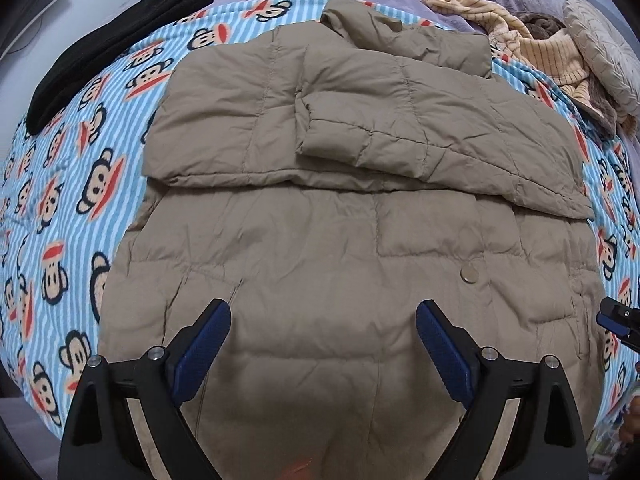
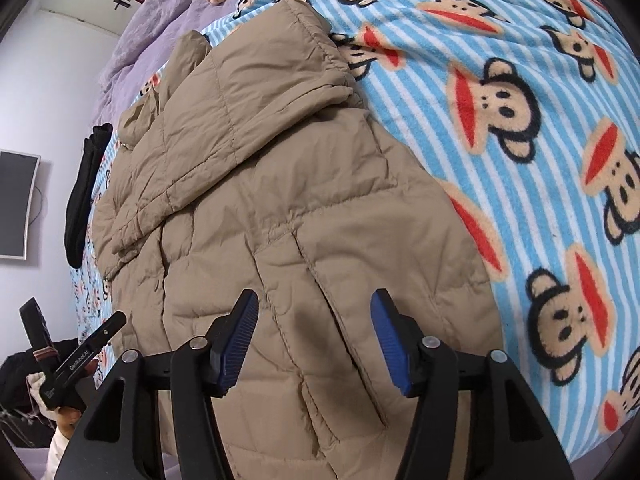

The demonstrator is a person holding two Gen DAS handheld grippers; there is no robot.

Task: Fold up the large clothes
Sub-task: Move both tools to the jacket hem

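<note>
On the monkey-print blanket (image 1: 60, 208), tan puffer jacket (image 1: 320, 240) is spread, hem cut off; left gripper (image 1: 323, 344) and right gripper (image 2: 314, 336) are held released.

I see a tan quilted jacket (image 1: 320, 220) on a blue-and-white striped monkey-print blanket (image 1: 60, 208); left of the jacket, a black garment (image 1: 112, 40)

Even, soft indoor light on our jacket (image 1: 320, 240) — faint shadows below it, sharp focus, heavy fisheye bending around it.

Matt quilted jacket (image 1: 320, 264) on fleecy blanket (image 1: 72, 184)
</note>
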